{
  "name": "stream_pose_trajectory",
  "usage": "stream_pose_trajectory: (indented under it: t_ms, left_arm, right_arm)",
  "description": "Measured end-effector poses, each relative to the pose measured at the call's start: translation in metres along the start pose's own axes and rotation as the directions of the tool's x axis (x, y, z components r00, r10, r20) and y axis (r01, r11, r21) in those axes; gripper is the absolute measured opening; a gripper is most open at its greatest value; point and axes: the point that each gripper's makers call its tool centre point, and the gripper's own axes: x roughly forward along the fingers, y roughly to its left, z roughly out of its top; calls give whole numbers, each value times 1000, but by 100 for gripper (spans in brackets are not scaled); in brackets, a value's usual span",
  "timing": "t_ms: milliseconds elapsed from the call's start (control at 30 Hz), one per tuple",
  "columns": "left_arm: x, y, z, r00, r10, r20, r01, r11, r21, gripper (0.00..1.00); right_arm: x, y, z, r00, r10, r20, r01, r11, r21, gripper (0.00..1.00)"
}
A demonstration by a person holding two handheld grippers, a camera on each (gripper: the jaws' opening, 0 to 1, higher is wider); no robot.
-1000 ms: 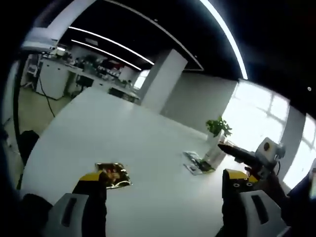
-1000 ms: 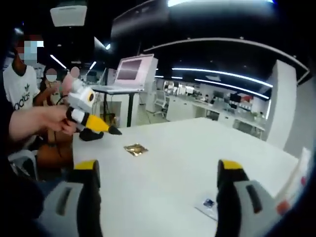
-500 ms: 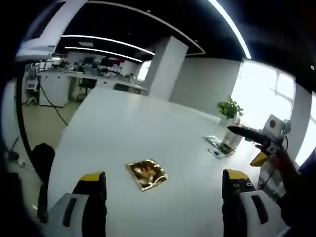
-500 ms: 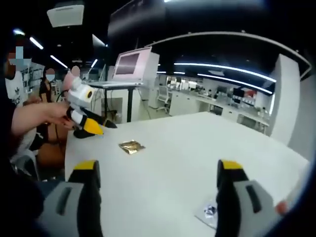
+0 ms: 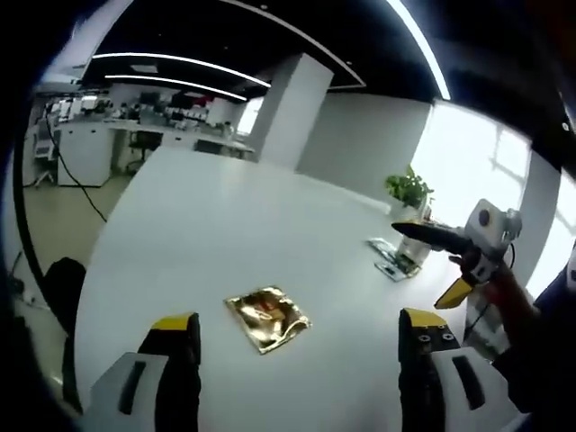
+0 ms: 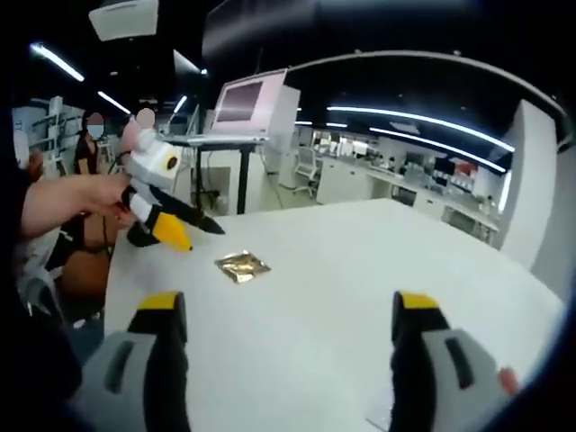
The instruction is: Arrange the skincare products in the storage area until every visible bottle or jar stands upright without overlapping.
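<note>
A crumpled gold foil sachet (image 5: pixel 265 319) lies flat on the white table (image 5: pixel 225 234), just ahead of my left gripper (image 5: pixel 297 337), which is open with nothing between its jaws. My right gripper (image 5: pixel 418 265) comes in from the right, held in a hand above the table, jaws spread. In the right gripper view the same sachet (image 6: pixel 241 266) lies further off, beyond my open right gripper (image 6: pixel 288 315). The left gripper (image 6: pixel 204 238) hovers left of the sachet, held by a hand, jaws apart.
Flat printed packets (image 5: pixel 396 261) and a potted plant (image 5: pixel 409 189) sit at the table's far right edge. A monitor on a stand (image 6: pixel 247 103) and seated people are beyond the table's left end. A card (image 6: pixel 387 414) lies near my right jaw.
Both views have shifted with the hands. The left gripper has come closer to the gold sachet, which now lies between its jaws' line. Both grippers stay open.
</note>
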Motion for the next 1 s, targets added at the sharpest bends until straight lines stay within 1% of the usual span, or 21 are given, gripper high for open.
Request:
stream_pose_trajectory:
  t_ms: [67, 167, 267, 333, 500, 633, 700, 800, 1000]
  left_arm:
    - [0, 1, -3, 1000, -5, -9, 5, 1000, -11, 94]
    - [-2, 1, -4, 1000, -11, -6, 11, 1000, -18, 94]
    - [-5, 0, -3, 1000, -13, 15, 14, 1000, -25, 94]
    - [-7, -1, -3, 1000, -14, 26, 15, 999, -30, 94]
    - [-13, -3, -4, 999, -15, 47, 17, 999, -43, 94]
    - [-17, 0, -4, 998, -5, 66, 9, 998, -61, 94]
    - [-18, -1, -4, 998, 0, 68, 5, 998, -64, 94]
    - [-21, -3, -4, 998, -6, 69, 10, 998, -62, 94]
    - [-23, 0, -2, 997, -6, 80, 12, 997, -71, 94]
  right_arm:
    - [7, 3, 0, 1000, 14, -6, -14, 1000, -14, 95]
    - [20, 8, -4, 999, 44, -27, -45, 998, -33, 94]
    - [32, 13, -5, 995, 90, -37, -93, 994, -60, 92]
    - [40, 11, -6, 994, 96, -49, -100, 992, -83, 87]
    - [58, 12, -4, 989, 134, -67, -141, 984, -110, 86]
    - [71, 13, -2, 984, 156, -80, -166, 977, -134, 85]
    - [77, 16, -4, 980, 174, -96, -186, 973, -140, 85]
    - [81, 18, -4, 977, 187, -99, -200, 970, -141, 85]
    - [91, 22, -5, 972, 205, -118, -222, 962, -156, 85]
